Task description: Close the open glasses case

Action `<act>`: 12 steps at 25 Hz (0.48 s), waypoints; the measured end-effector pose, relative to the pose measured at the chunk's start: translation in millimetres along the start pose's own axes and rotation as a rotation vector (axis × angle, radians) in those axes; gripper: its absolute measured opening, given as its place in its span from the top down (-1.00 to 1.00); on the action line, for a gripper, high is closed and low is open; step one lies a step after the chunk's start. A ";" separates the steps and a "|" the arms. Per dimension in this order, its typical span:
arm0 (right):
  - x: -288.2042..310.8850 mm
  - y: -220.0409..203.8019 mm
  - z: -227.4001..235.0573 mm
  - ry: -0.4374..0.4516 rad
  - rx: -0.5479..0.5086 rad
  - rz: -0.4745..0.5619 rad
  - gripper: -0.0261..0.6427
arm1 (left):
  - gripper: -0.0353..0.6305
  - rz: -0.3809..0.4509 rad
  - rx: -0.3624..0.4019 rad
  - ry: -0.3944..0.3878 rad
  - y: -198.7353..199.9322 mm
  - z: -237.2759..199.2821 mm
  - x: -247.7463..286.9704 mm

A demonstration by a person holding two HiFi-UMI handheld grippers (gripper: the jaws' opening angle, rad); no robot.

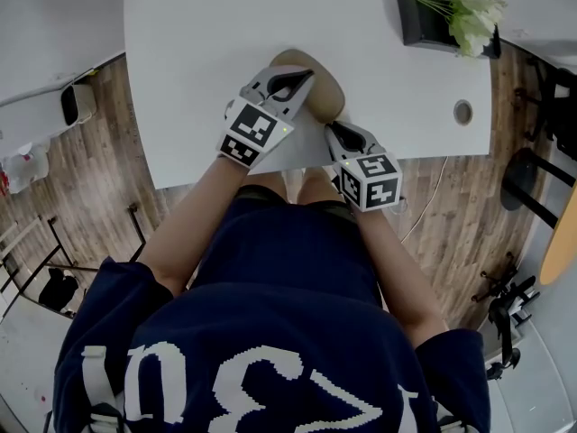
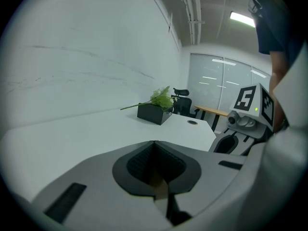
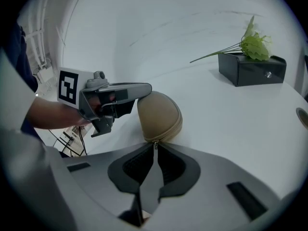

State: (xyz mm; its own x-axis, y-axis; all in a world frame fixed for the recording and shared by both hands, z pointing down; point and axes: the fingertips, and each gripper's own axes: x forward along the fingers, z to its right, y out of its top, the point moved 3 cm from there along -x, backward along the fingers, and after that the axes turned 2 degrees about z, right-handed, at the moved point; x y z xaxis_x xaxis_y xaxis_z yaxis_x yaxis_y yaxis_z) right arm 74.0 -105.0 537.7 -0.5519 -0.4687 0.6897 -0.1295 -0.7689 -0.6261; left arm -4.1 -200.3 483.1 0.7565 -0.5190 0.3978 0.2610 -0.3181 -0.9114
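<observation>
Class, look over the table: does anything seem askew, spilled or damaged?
Nothing spilled or damaged. The case lies flat on the table and looks zipped shut. The only oddity: the flowers lie sideways across the black box, stems jutting past its edge, rather than standing.

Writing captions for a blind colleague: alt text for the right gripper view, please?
A closed tan glasses case lies on a white table, the right gripper slightly open at its zipper pull; the left gripper holds its left side.
</observation>
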 end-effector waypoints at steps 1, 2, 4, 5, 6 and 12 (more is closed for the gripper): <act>-0.1 0.0 -0.5 0.001 0.013 0.006 0.78 | 0.85 0.000 0.000 0.000 0.1 0.1 -0.3; -0.4 -0.2 -0.9 0.001 0.023 0.014 0.78 | 0.85 0.000 0.000 0.000 0.2 0.3 -0.6; -1.3 0.1 0.4 0.002 0.033 0.037 0.81 | 0.85 0.001 0.001 0.000 0.8 0.1 -0.7; -2.3 0.9 3.0 -0.002 0.037 0.052 0.82 | 0.85 0.001 0.004 0.000 1.3 -0.3 -0.4; -4.0 2.0 7.0 -0.010 0.042 0.067 0.83 | 0.85 -0.003 0.011 -0.001 1.8 -0.4 0.2; -10.5 12.1 31.5 -0.030 0.070 0.088 0.86 | 0.85 -0.035 0.077 -0.026 3.1 3.0 1.6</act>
State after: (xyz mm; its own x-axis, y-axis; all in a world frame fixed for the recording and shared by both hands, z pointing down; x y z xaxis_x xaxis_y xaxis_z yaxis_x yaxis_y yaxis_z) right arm 104.2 -123.1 534.4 -0.5337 -0.5478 0.6443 -0.0235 -0.7520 -0.6588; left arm -0.3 -199.7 480.5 0.7611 -0.4873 0.4280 0.3323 -0.2736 -0.9026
